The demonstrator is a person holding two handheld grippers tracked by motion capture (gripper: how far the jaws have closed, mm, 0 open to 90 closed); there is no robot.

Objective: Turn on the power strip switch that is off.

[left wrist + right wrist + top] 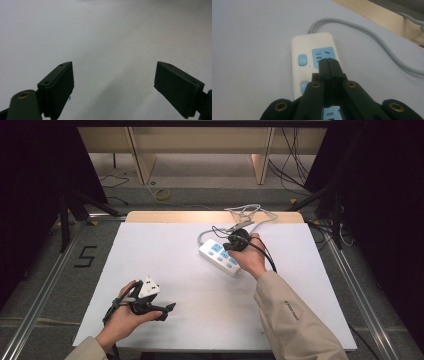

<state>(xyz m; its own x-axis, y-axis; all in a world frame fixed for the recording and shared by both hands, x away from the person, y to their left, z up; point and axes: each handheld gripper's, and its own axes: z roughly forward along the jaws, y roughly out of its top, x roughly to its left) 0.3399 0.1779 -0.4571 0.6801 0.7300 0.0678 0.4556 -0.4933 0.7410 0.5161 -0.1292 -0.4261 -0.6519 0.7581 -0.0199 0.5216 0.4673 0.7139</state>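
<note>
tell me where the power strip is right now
In the high view the power strip lies on the white table, right of centre toward the far edge, under the right hand-held gripper, whose shut jaws point at its blue sockets; its grey cable runs toward the wooden edge.

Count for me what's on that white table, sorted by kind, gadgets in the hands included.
Power strips: 1
Grey cords: 1
Hand-held grippers: 2, left gripper and right gripper
Total: 4

table top (165, 255): white sheet, centre
wood edge (165, 216): 12 o'clock
loose cables (245, 212): 1 o'clock, on the wood edge
floor mark "5" (86, 256): 9 o'clock
</note>
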